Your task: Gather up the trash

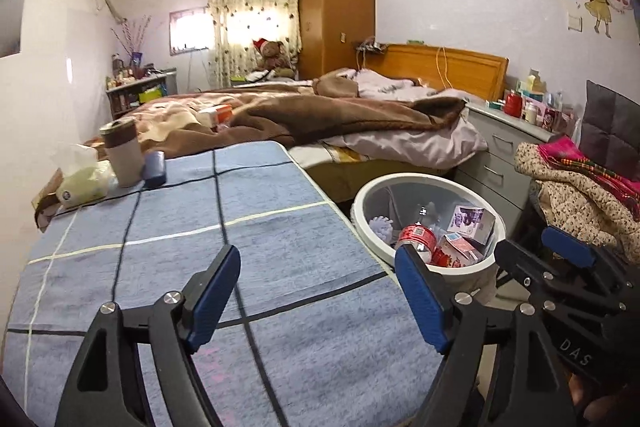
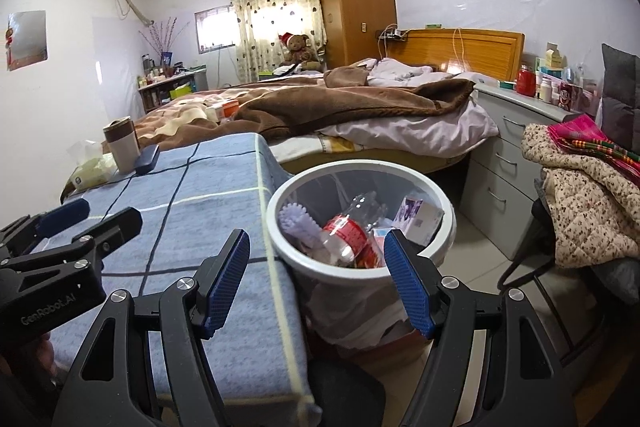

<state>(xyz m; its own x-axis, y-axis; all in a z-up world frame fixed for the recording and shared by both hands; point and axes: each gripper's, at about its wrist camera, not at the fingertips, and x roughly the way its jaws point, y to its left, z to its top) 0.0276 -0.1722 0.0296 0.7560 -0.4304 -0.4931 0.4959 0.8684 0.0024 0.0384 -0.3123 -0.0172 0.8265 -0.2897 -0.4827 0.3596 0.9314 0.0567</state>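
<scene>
Grey translucent plastic forms the round trash bin (image 2: 360,267), which has a pale thick rim and stands on the floor just beside the table's right edge. Inside it lie one crushed clear plastic bottle (image 2: 346,231) with a red label, one lilac knobbly brush-like piece (image 2: 294,221), one purple-and-white cardboard carton (image 2: 416,213) and one red-and-white flattened carton (image 1: 456,253); more may lie beneath, but that cannot be told.

Left of the bin, the table (image 1: 248,235) wears a soft, napped blue cloth crossed by dark and cream lines in a wide check. At its far end, well away from the bin, stand one cylindrical cup (image 1: 122,155) with a brown band and pale body, one dark blue rounded case (image 1: 155,169) touching its base, and one crumpled soft tissue pack (image 1: 82,179).

Both tools are black, angular frames with ribbed blue rubber pads. The left gripper (image 1: 318,291) hovers over the cloth near the bin's rim, its jaws spread wide with nothing between them. The right gripper (image 2: 316,275) hangs in front of the bin, jaws likewise parted and empty, one pad over the table edge and the other over the bin's rim.

Beyond the bin lies a bed (image 2: 360,115) heaped with a brown fleecy blanket and a smooth pale quilt.
</scene>
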